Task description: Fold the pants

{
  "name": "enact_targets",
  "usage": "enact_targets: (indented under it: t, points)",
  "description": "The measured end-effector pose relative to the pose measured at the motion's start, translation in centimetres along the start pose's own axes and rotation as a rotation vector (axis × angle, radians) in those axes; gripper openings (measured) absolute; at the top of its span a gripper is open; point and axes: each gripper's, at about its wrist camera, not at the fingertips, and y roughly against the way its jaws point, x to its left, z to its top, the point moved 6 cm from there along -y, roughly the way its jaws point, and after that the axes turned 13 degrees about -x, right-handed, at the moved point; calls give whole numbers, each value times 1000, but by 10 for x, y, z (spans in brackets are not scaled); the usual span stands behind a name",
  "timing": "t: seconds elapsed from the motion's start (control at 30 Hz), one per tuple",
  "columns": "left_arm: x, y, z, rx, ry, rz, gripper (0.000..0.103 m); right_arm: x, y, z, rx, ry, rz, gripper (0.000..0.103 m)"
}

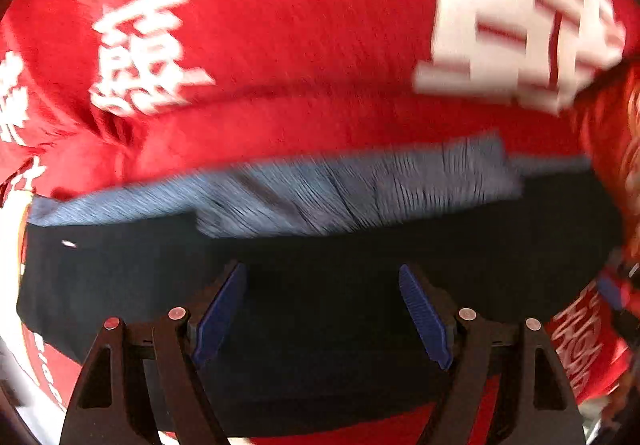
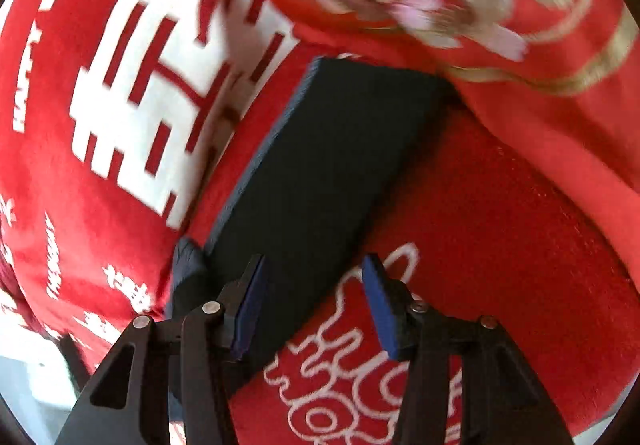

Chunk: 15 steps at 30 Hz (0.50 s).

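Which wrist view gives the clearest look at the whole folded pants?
The right wrist view: the dark pants lie as a folded rectangle on the red blanket, most edges visible. The left wrist view is too close: pants fill its lower half, showing only a blurred blue-grey strip along the far edge.

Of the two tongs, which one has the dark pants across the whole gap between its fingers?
The left tongs: the pants fill their open gap. Under the right tongs, also open, the pants cover only the left part; the red blanket shows beside.

Left tool (image 1: pixel 322 309) gapes over dark folded pants (image 1: pixel 320 265) on red blanket (image 1: pixel 300 25)
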Motion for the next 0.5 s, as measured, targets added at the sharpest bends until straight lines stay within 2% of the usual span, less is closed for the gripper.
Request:
enact_targets:
  t: [0.07, 0.1, 0.2, 0.23, 0.27, 0.3, 0.37, 0.5]
  points:
    - [-4, -9, -12, 10, 1, 5, 83, -2, -3, 3, -18, -49, 39, 53]
    - [-2, -7, -12, -28, 5, 24, 90, -4, -7, 7, -32, -81, 67, 53]
    - [3, -8, -14, -29, 26, 20, 92, -3, -19, 18, -21, -123, 107, 52]
    - [4, -9, -13, -21, 28, 15, 92, 3, -24, 18, -3, -105, 92, 42]
    - [4, -9, -12, -17, 24, 16, 92, 15, -29, 15, 12, -65, 75, 17]
    - [4, -10, -11, -14, 18, 17, 92, 23, -27, 15, 16, -35, 73, 11]
    - [2, -11, -12, -12, 18, 15, 92, 42, -18, 17, 3, 38, 80, 11]
    - [8, -5, -14, -2, 38, 10, 92, 105, 6, 7, -26, 304, 119, 10]
